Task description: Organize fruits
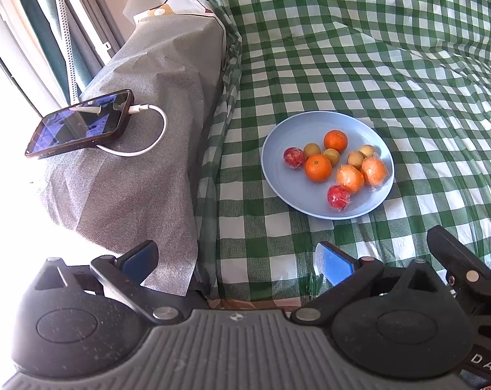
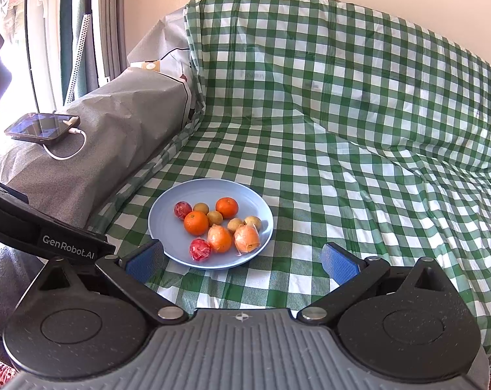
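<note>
All the fruits (image 2: 219, 227) sit mixed together on the blue plate (image 2: 167, 227), which rests on the checked cover (image 2: 343, 178). You hold your left claw (image 1: 237, 260) and right claw (image 2: 242, 260) wide and empty, just short of the plate, so either can reach in.

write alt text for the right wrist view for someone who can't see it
A pale blue plate of oranges, small red and tan fruits sits on a green checked cloth, just beyond the open, empty right tongs. A charging phone lies on a grey armrest at left.
</note>
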`<action>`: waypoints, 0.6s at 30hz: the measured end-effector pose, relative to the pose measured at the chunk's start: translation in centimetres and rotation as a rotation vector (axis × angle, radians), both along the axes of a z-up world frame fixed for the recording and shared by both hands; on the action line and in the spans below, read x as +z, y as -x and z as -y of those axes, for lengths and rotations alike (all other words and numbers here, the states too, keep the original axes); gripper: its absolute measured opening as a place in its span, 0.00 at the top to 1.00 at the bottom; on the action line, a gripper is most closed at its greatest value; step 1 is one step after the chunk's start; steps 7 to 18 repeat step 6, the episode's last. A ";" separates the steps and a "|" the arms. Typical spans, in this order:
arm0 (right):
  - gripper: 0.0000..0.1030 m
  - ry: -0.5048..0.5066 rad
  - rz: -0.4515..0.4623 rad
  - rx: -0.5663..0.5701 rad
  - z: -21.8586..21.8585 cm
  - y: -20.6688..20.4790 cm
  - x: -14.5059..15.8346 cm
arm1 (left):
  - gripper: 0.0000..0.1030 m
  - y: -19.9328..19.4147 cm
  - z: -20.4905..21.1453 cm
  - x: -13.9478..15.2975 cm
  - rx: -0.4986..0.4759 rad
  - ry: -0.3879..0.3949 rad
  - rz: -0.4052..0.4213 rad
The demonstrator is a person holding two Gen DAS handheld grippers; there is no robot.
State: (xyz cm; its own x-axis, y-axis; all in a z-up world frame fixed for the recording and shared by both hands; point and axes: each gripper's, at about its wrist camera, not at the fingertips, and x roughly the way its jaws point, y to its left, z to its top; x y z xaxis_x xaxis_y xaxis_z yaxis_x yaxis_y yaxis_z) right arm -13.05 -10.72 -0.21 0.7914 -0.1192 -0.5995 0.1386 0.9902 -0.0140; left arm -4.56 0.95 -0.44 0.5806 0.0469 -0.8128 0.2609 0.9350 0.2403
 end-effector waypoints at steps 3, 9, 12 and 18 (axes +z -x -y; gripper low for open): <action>0.01 -0.002 -0.003 0.006 0.3 -0.2 0.1 | 0.00 -0.2 0.0 -0.1 0.001 -0.002 -0.008; 0.01 -0.004 -0.006 0.017 0.6 -0.4 0.1 | 0.00 -0.5 0.0 -0.2 0.012 -0.001 -0.013; 0.01 -0.004 -0.006 0.017 0.6 -0.4 0.1 | 0.00 -0.5 0.0 -0.2 0.012 -0.001 -0.013; 0.01 -0.004 -0.006 0.017 0.6 -0.4 0.1 | 0.00 -0.5 0.0 -0.2 0.012 -0.001 -0.013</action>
